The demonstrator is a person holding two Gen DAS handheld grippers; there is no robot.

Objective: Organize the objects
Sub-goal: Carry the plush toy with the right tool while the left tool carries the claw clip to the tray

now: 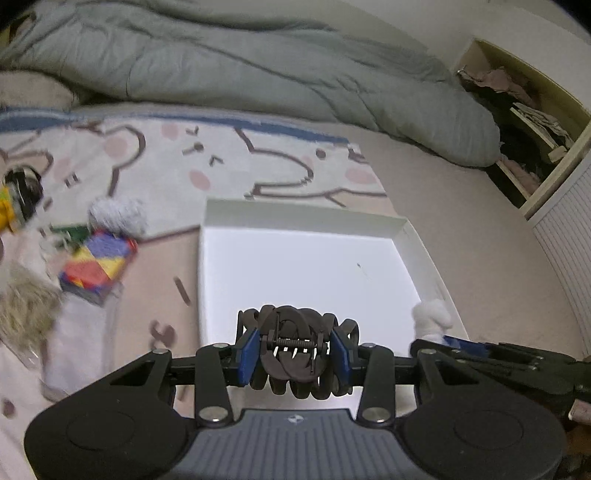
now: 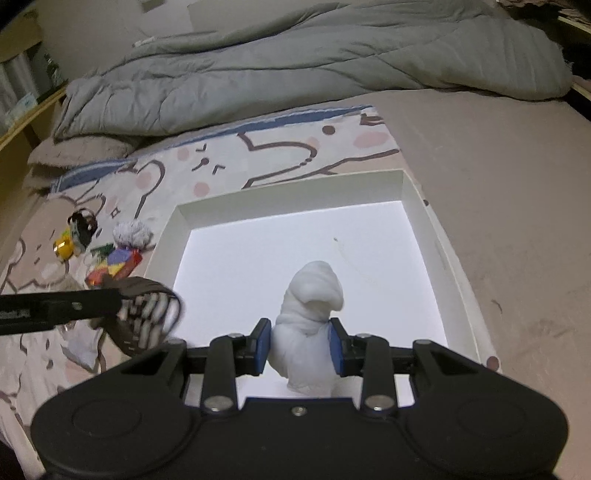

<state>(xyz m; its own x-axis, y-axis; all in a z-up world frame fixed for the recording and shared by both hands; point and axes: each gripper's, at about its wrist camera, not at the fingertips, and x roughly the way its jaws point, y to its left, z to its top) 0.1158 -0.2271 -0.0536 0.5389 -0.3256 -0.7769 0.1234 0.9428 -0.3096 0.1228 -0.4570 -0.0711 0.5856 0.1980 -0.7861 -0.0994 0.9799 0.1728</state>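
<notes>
Bed surface: plain pinkish-beige sheet (image 2: pixel 480 166), stretching right and toward the far side.
Blanket: pale, with cartoon bear outlines, pink cheeks and a blue edge band (image 1: pixel 207 155), spread flat on the sheet.
Duvet: grey, quilted, rumpled (image 2: pixel 295 62), heaped along the far edge.
Wall: off-white (image 1: pixel 424 22).
Shelving: open wooden unit (image 1: pixel 524 122), stuffed with clothes, at right.

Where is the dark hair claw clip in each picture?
Left wrist view: dark hair claw clip at bottom centre, clamped between the left gripper fingers.
Right wrist view: the clip sits at the left edge, blurred.
Shared landmark: the white box.
</notes>
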